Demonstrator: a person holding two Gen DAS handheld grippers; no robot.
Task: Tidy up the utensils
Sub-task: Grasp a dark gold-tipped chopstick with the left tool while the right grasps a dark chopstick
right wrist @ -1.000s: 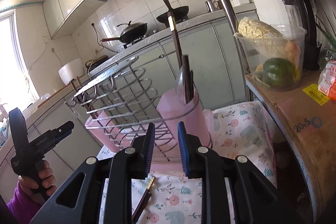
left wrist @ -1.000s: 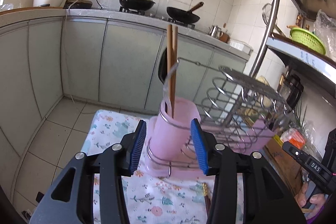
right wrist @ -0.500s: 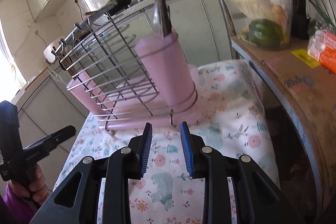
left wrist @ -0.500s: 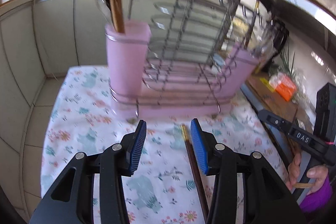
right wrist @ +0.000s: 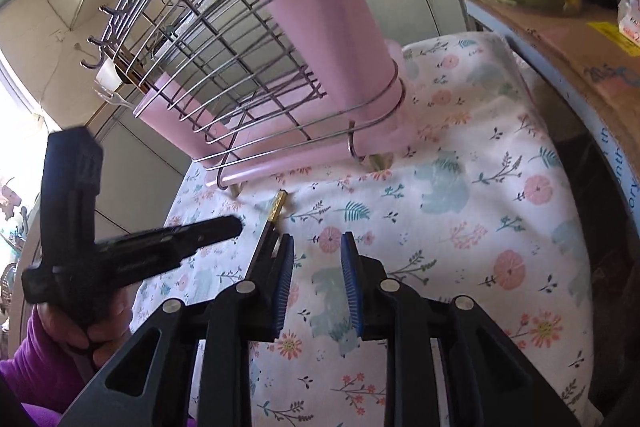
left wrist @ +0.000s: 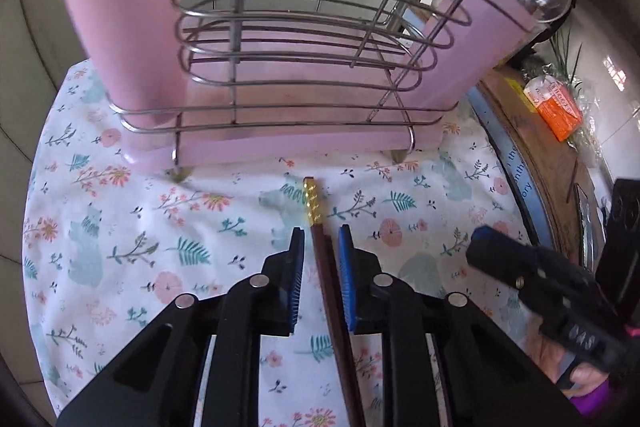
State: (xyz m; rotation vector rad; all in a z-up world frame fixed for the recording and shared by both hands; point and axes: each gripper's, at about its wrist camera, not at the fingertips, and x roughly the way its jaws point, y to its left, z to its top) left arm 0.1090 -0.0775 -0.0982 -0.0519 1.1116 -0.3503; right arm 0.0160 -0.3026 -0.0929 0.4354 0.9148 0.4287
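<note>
Floral tabletop [left wrist: 120, 227] carries a chopstick [left wrist: 326, 267] lying lengthwise between the open, empty left tool [left wrist: 321, 247]; right tool [right wrist: 316, 255] open beside.

Floral tablecloth [left wrist: 192, 251] carries a wire-and-pink utensil rack [left wrist: 304, 131] and dark gold-tipped chopsticks [left wrist: 325, 267] just before it

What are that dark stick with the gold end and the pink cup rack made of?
The dark brown chopstick with the gold tip looks like lacquered wood with a metallic cap. The rack is shiny steel-looking wire, and its pink cup is matte, probably plastic.
</note>
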